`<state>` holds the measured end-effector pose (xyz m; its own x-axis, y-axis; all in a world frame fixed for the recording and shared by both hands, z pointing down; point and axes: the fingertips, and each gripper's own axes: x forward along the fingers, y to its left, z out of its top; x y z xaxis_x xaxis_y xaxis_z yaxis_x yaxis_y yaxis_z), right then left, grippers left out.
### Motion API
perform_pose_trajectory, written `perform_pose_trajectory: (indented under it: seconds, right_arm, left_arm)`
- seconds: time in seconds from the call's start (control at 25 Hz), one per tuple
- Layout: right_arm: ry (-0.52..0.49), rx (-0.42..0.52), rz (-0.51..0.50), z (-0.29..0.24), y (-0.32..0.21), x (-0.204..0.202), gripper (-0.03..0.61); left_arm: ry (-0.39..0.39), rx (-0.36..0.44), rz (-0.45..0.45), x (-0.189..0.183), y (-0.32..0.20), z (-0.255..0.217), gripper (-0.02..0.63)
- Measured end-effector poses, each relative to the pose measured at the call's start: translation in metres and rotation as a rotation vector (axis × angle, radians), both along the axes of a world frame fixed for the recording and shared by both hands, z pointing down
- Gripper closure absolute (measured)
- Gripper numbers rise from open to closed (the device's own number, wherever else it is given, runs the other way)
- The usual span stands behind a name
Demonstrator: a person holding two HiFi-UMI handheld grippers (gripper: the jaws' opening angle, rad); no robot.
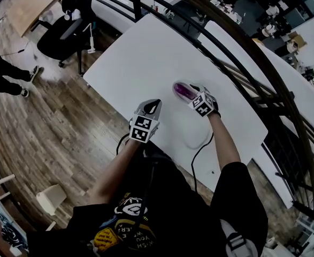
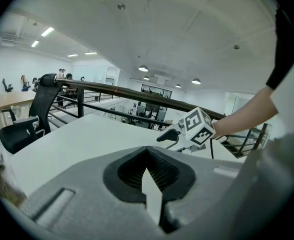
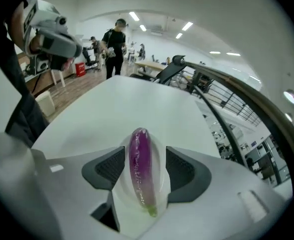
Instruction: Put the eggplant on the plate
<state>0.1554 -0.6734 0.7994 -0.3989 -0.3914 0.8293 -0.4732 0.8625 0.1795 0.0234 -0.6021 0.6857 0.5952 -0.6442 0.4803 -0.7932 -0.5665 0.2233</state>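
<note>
A bare white table [image 1: 146, 52] stood on a wooden plank floor [image 1: 55, 127] at the edge of a mezzanine. A dark curved railing [image 1: 242, 52] ran along the table's far side, with desks on a lower level beyond it. In the right gripper view the room was a bright open office under strip lights. The eggplant [image 3: 140, 164] was slim and glossy purple, paling to a green stem end nearest the camera. It lay lengthwise on a small white plate [image 3: 160, 166] that hardly stood out from the tabletop. The right gripper [image 3: 145, 151] had its jaws apart, one on each side of the eggplant with a gap at either pad, so it clamped nothing. In the head view this put the eggplant [image 1: 182, 90] just ahead of the right gripper [image 1: 197, 98], near the middle of the table. The left gripper [image 1: 151, 108] was held just beside it toward the near edge, its jaws drawn together to a point and empty. A black office chair [image 1: 66, 31] stood off the table's far left corner, well apart from the work. A person in dark clothes [image 3: 114, 46] stood beyond the table, and a black cable [image 1: 199, 154] trailed over the near edge.
</note>
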Motion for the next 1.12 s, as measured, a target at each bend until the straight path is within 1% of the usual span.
perform_pose_trajectory:
  seconds: [0.08,0.2,0.28,0.36,0.44,0.52,0.6,0.68,0.76,0.92,1.04,1.12]
  right_arm:
    - [-0.099,0.062,0.123,-0.03,0.008,0.009,0.319]
    - [-0.267,0.153,0.336,-0.077,0.031,0.019,0.366]
    - [-0.399,0.219,0.472,-0.112,0.056,0.022,0.426]
    - [-0.517,0.265,0.604,-0.146,0.09,0.022,0.456]
    - [-0.589,0.29,0.743,-0.173,0.127,0.019,0.524]
    - [-0.657,0.34,0.844,-0.193,0.16,0.008,0.561]
    - [-0.711,0.407,0.908,-0.209,0.183,-0.009,0.575]
    - [-0.729,0.446,0.952,-0.218,0.201,-0.028,0.575]
    - [-0.721,0.451,0.969,-0.221,0.216,-0.047,0.576]
    - [-0.713,0.46,0.963,-0.235,0.248,-0.079,0.577]
    - [-0.71,0.473,0.99,-0.247,0.275,-0.093,0.576]
    - [-0.701,0.487,0.998,-0.251,0.287,-0.097,0.576]
  left_arm:
    - [0.005,0.025,0.01,0.001,0.003,-0.011,0.609]
    - [0.011,0.066,0.031,0.0,0.007,-0.026,0.609]
    - [0.033,0.085,0.04,-0.001,0.012,-0.04,0.609]
    - [0.071,0.092,0.041,-0.002,0.024,-0.057,0.609]
    - [0.115,0.102,0.054,-0.002,0.04,-0.077,0.609]
    - [0.137,0.133,0.097,-0.002,0.054,-0.097,0.609]
    - [0.132,0.174,0.153,-0.004,0.066,-0.113,0.609]
    - [0.125,0.199,0.192,-0.009,0.079,-0.123,0.609]
    - [0.131,0.204,0.212,-0.015,0.094,-0.129,0.609]
    - [0.149,0.196,0.26,-0.027,0.134,-0.132,0.609]
    - [0.147,0.201,0.288,-0.039,0.159,-0.138,0.609]
    - [0.143,0.216,0.29,-0.046,0.169,-0.145,0.609]
